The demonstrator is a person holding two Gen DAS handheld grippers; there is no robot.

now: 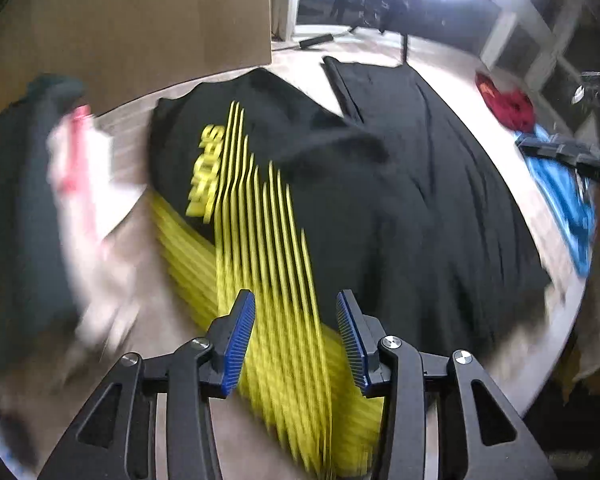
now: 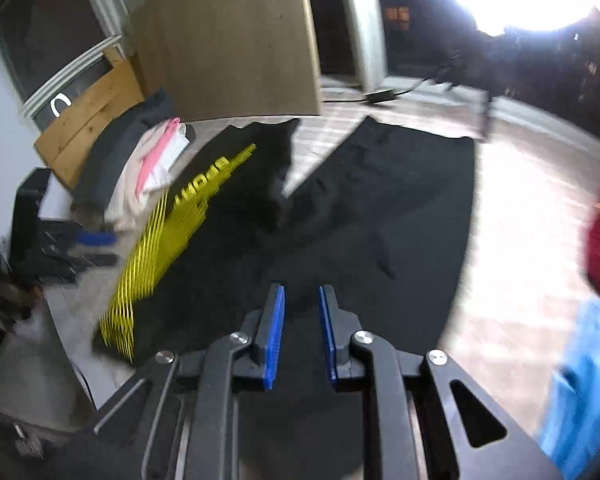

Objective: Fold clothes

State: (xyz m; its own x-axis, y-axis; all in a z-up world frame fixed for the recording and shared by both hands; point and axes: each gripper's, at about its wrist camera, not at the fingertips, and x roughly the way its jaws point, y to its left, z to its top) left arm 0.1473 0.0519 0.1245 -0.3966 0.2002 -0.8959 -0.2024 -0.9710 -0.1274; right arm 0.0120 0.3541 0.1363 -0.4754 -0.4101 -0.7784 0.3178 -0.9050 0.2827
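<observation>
A black T-shirt [image 1: 372, 184] with a yellow striped print [image 1: 268, 264] is shown spread across a pale worktop [image 1: 496, 136], laid out mostly flat so that its edges can be reached for folding; one portion is bunched near the middle, and the far hem lies toward the worktop's far edge. The left claw [image 1: 296, 336] is held above the printed near edge of the garment, its blue pads [image 1: 240, 344] parted with no cloth seen clamped between them. The right claw [image 2: 300, 332] is held over the plain black area, its jaws narrowly parted and, as far as can be seen, gripping nothing. Both claws are pointed steeply downward, presumably to approach the near hem. A stack of other garments [image 2: 152, 168] is kept to the left and red [image 1: 508, 104] and blue clothes [image 1: 560, 200] to the right, apart from the working area. Heavy blur obscures finer detail.
</observation>
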